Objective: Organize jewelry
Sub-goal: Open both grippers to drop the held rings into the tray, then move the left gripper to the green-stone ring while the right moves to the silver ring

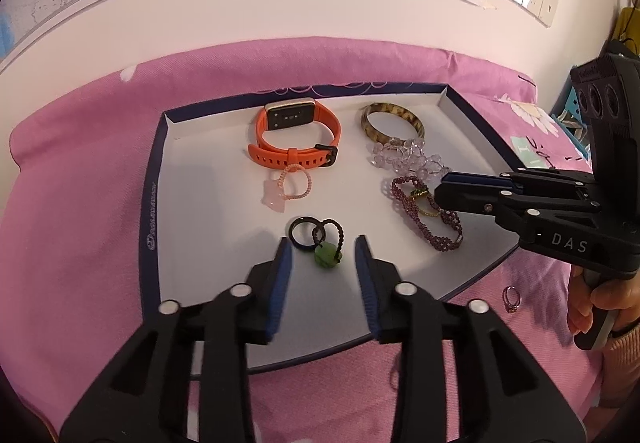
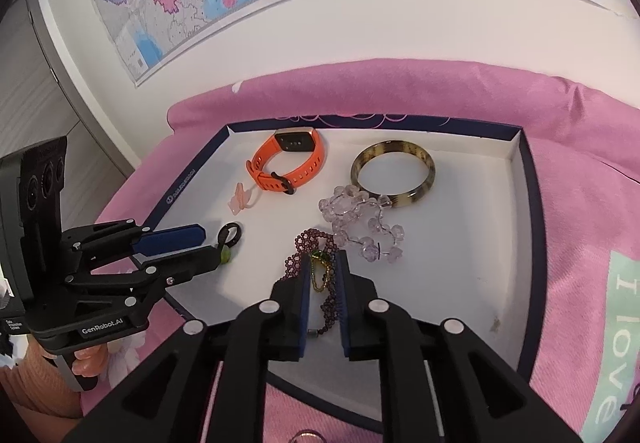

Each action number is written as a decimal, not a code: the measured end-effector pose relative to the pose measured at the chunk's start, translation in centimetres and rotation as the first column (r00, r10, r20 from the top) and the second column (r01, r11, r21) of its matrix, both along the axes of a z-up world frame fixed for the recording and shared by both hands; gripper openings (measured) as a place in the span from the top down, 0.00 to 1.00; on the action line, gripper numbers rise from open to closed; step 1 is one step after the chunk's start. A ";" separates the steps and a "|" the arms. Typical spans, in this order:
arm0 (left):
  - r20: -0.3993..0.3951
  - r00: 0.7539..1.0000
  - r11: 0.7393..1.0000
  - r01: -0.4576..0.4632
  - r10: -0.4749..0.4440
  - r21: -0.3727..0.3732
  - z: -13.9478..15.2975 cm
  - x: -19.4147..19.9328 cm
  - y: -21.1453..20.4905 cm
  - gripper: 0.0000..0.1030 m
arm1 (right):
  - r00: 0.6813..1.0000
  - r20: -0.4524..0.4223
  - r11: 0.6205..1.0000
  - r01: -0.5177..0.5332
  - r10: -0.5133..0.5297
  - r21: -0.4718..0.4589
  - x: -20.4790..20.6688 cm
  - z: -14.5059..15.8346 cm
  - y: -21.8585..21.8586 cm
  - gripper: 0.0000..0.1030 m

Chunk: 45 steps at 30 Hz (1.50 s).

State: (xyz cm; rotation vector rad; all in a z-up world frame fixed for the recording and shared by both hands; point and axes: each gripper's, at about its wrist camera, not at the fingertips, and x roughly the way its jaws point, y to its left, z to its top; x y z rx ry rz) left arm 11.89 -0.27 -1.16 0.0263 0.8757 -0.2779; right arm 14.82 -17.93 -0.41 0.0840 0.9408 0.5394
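On a pink bedspread, a white tray (image 1: 192, 203) holds the jewelry: the left gripper (image 1: 323, 243), jaws apart and empty, hovers over a jade charm (image 1: 326, 261); the right gripper (image 2: 323, 263), jaws narrowly parted, straddles a limp, light garnet bead bracelet (image 2: 298, 257), best pinched across its strand, beside slippery crystal beads (image 2: 360, 227).

Two wrist fisheyes, angled steeply down, close over shared tray (image 1: 154, 203), from opposite sides
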 end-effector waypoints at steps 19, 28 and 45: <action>0.089 0.990 0.994 0.109 -0.107 -0.010 1.4 -7.9 1.1 0.49 | 0.996 0.087 1.000 -0.003 0.002 0.013 -7.0 3.1 -3.5 0.52; 0.033 0.992 0.992 0.124 -0.124 0.005 -0.7 -9.2 0.2 0.49 | 0.999 0.046 0.998 -0.025 0.027 -0.057 -9.5 1.0 -3.1 0.52; 0.012 0.992 0.992 0.124 -0.124 0.017 -1.1 -8.7 -1.3 0.52 | 0.996 0.057 0.973 -0.052 0.067 -0.226 -10.6 -0.9 -0.1 0.66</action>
